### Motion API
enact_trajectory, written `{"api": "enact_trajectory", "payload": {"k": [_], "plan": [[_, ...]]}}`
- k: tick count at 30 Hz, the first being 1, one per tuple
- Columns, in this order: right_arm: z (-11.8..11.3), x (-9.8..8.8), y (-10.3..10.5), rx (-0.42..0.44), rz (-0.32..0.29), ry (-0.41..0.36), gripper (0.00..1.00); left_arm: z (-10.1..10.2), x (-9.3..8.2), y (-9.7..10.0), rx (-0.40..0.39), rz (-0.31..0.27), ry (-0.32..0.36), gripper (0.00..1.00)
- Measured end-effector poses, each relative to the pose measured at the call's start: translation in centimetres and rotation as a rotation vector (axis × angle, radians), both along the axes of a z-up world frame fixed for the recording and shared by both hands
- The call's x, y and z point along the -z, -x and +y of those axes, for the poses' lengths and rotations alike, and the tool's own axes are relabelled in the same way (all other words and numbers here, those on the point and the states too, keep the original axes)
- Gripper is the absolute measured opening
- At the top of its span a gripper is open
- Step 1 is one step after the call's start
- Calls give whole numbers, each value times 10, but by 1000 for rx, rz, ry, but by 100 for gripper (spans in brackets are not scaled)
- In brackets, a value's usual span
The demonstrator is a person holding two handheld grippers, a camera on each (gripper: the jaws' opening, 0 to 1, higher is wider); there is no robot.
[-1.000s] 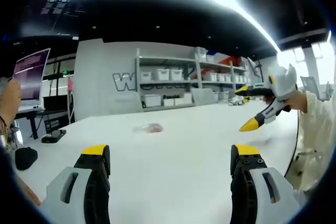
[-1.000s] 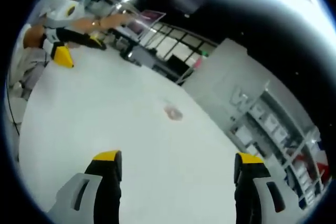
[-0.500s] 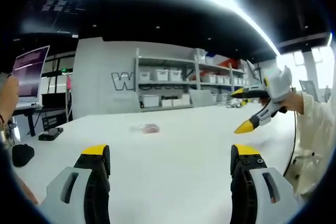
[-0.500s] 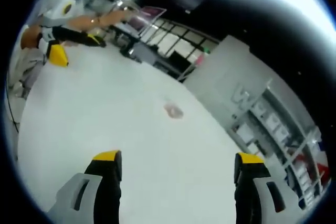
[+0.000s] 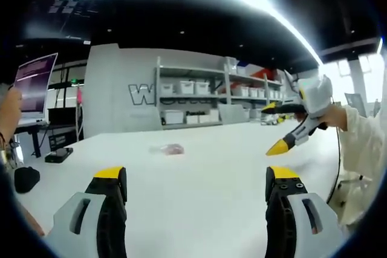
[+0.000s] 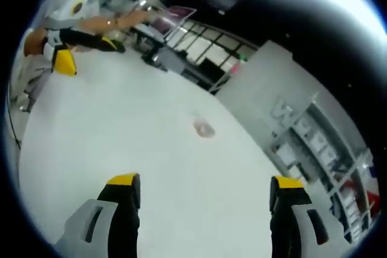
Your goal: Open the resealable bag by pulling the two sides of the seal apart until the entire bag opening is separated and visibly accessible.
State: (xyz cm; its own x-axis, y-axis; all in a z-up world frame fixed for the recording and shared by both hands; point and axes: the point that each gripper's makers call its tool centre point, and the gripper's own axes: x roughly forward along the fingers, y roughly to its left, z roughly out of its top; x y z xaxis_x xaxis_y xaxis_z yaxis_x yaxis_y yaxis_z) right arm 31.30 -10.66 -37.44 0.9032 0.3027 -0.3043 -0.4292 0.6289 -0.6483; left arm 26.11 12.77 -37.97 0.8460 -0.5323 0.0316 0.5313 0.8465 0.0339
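Note:
A small clear resealable bag (image 5: 170,148) with something pinkish inside lies flat far out on the white table (image 5: 199,185); the same bag (image 6: 204,129) shows in the right gripper view. My left gripper (image 5: 196,179) is open, well short of the bag, nothing between its yellow-tipped jaws. My right gripper (image 6: 205,188) is open too and far from the bag. In the left gripper view the right gripper (image 5: 290,126) hovers above the table at the right, jaws spread. The left gripper (image 6: 75,49) appears at upper left of the right gripper view, held by a person.
Shelves with white bins (image 5: 199,98) line the far wall behind the table. A laptop screen (image 5: 35,86) and a small black device (image 5: 59,155) stand at the table's far left. A dark object (image 5: 25,179) rests near the left edge.
The right gripper has drifted slightly left and down in the left gripper view. The bag has not moved; both grippers stay open.

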Motion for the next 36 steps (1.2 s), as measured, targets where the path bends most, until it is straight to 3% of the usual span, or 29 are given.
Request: {"api": "enact_trajectory", "payload": {"k": [23,36], "plan": [[10,9,-14,-18,50,10,89,-4,-1,1,9,-12,1,94],[17,13,-32,-28,61,7,88,-6,0,2,14,-11,-1,94]]}}
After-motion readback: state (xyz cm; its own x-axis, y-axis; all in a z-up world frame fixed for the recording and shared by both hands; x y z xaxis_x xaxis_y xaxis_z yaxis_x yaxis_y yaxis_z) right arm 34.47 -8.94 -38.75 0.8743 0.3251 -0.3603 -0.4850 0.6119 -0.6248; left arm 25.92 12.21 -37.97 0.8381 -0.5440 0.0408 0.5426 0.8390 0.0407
